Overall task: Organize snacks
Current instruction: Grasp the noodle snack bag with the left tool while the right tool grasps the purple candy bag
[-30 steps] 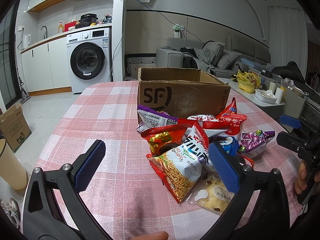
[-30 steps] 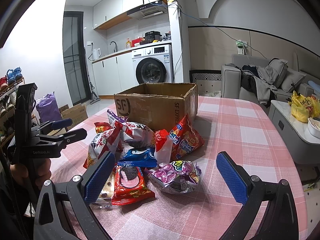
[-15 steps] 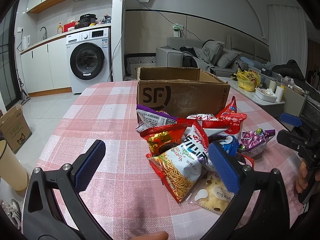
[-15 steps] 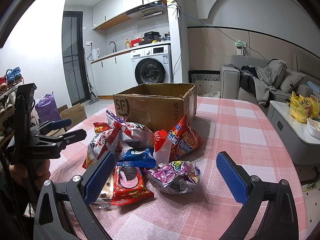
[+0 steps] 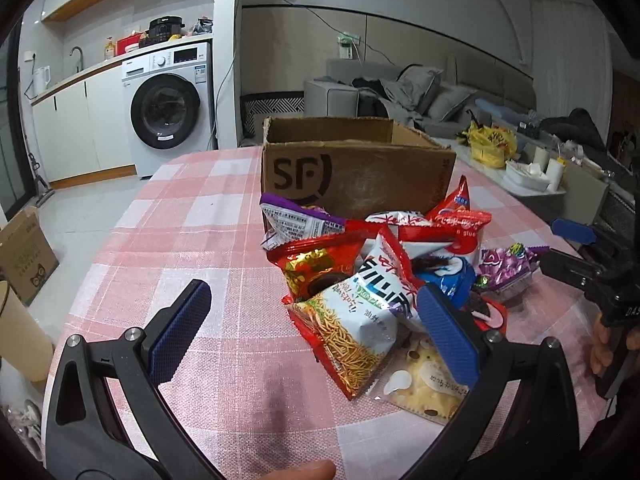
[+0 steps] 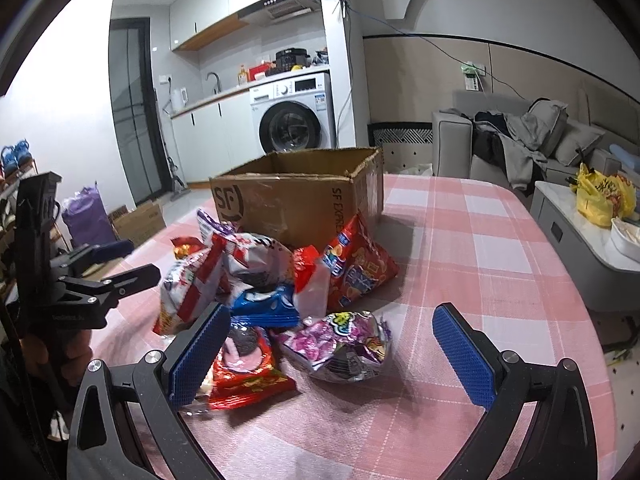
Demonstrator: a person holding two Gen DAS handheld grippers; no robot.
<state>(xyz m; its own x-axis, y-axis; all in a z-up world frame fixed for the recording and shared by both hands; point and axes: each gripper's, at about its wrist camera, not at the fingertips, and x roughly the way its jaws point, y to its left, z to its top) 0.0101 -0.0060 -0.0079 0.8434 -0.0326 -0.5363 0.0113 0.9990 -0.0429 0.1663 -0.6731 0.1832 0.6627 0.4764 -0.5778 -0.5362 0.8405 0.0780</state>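
Your left gripper [image 5: 314, 330] and right gripper [image 6: 330, 354] hang spread and empty; every snack bag [image 5: 358, 320] remains piled at the cardboard box's [image 5: 360, 176] six o'clock. Sorting looks unstarted.

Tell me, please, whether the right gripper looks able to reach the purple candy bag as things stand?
Probably yes: the right gripper is open, and the purple candy bag lies at the near edge of the pile with nothing on top.
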